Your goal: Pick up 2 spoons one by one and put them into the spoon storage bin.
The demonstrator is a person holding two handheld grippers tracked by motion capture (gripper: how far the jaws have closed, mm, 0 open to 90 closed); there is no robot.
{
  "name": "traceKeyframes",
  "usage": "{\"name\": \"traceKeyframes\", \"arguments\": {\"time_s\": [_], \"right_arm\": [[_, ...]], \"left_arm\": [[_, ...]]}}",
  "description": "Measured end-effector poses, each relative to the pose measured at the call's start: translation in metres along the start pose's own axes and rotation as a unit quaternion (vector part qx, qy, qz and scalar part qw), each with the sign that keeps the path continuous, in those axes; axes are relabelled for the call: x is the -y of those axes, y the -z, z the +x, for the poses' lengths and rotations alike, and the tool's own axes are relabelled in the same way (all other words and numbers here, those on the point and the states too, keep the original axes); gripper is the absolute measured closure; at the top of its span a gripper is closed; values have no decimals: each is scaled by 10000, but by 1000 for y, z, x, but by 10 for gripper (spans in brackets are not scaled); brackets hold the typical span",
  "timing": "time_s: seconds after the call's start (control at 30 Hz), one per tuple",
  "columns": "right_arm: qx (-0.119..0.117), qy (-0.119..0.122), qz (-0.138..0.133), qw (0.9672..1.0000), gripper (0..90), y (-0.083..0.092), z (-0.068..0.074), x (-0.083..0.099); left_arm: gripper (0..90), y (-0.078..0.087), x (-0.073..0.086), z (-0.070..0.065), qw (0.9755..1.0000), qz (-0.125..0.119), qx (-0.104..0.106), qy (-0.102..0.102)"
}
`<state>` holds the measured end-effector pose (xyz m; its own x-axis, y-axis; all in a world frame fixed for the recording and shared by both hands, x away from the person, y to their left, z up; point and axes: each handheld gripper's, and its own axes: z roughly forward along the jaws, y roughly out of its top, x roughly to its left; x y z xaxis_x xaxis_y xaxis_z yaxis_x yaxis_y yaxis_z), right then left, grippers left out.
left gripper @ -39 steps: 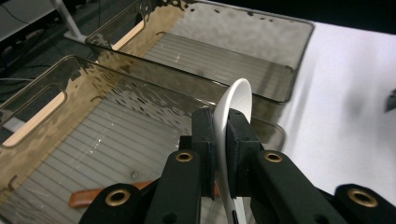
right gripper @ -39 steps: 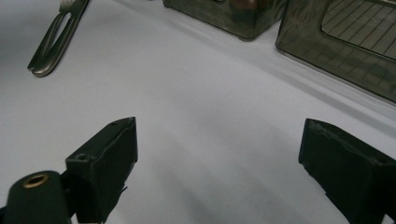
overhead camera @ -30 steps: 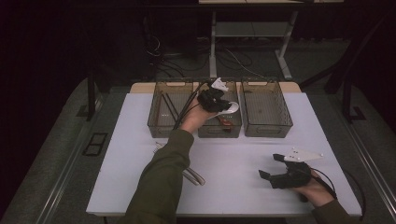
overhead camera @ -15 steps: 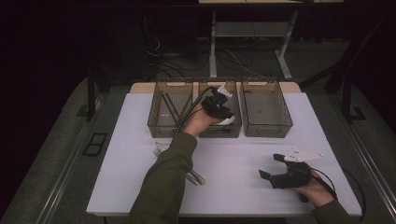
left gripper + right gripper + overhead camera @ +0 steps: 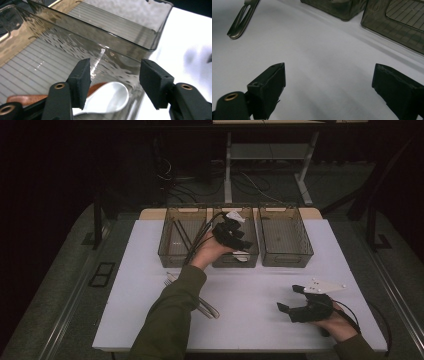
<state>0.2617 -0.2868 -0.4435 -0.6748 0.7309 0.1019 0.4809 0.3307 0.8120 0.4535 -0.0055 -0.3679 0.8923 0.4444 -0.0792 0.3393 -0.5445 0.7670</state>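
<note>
White tabletop (image 5: 260, 295), three smoked translucent plastic bins in a row at its far edge. Left bin (image 5: 181, 242) holds dark stick-like pieces. Middle bin (image 5: 235, 240) is the working one. Right bin (image 5: 284, 236) has a bare ribbed floor.

Left gripper (image 5: 239, 240) hangs over the middle bin. Its jaws have just been opening and now stand spread, with nothing between the pads. Below them, in the left gripper view, a white glossy spoon (image 5: 110, 98) lies on the bin floor against the near wall (image 5: 120, 67), its bowl over a brown wooden piece (image 5: 27, 98).

Right gripper (image 5: 295, 300) rests at the near right of the table, jaws wide apart and empty.

A metal fork (image 5: 242, 19) lies on the table near the left sleeve.

Handling judgement: the spoon looks ceramic or hard plastic, so stiff, smooth, probably slippery, chip-prone if ceramic. Take it across the handle, not the curved bowl. The fork is light and rigid and lies flat, so pinch it at mid-handle.
</note>
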Motion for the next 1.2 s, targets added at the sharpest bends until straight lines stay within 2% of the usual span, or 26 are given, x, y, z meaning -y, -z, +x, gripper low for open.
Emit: {"name": "traceKeyframes", "arguments": {"time_s": [0.03, 0.1, 0.27, 0.33, 0.47, 0.53, 0.6, 0.9, 0.97, 1.03, 1.07, 1.2], "right_arm": [[0, -5, 5, 10000, 115, 0, 0, 0], [-3, -13, 13, 10000, 115, 0, 1, 0], [0, -7, 29, 10000, 115, 0, 1, 0], [4, -2, 24, 10000, 115, -1, 0, 0], [9, 8, 30, 10000, 115, -1, 0, 0], [8, 6, 26, 10000, 115, -1, 0, 0], [12, 11, 25, 10000, 116, -1, 0, 0], [14, 2, 47, 10000, 115, -1, 0, 0], [-3, -60, 76, 10000, 115, 0, 1, 0], [17, 9, 31, 10000, 116, 0, 0, 0], [3, -56, 73, 10000, 115, 0, 1, 0], [53, 7, 30, 10000, 116, 1, 0, 1]], "left_arm": [[384, 2, 2, -1, 10000, -21, 0, 26], [363, 8, 6, -2, 9999, -59, -7, -99], [310, 19, 15, -11, 9998, -204, -4, -5], [290, 26, 19, -13, 9998, -178, 2, -73], [256, 34, 27, -20, 9997, -253, 9, -42], [239, 38, 32, -23, 9997, -228, -19, -122], [226, 41, 38, -28, 9996, -261, -28, -85], [225, 55, 69, -46, 9995, -297, -37, -91], [228, 57, 77, -50, 9996, -245, -53, -95], [234, 60, 84, -53, 9997, -187, -70, -114], [243, 62, 88, -55, 9997, -188, -67, -111], [300, 70, 104, -63, 9998, -117, -104, -131]]}}
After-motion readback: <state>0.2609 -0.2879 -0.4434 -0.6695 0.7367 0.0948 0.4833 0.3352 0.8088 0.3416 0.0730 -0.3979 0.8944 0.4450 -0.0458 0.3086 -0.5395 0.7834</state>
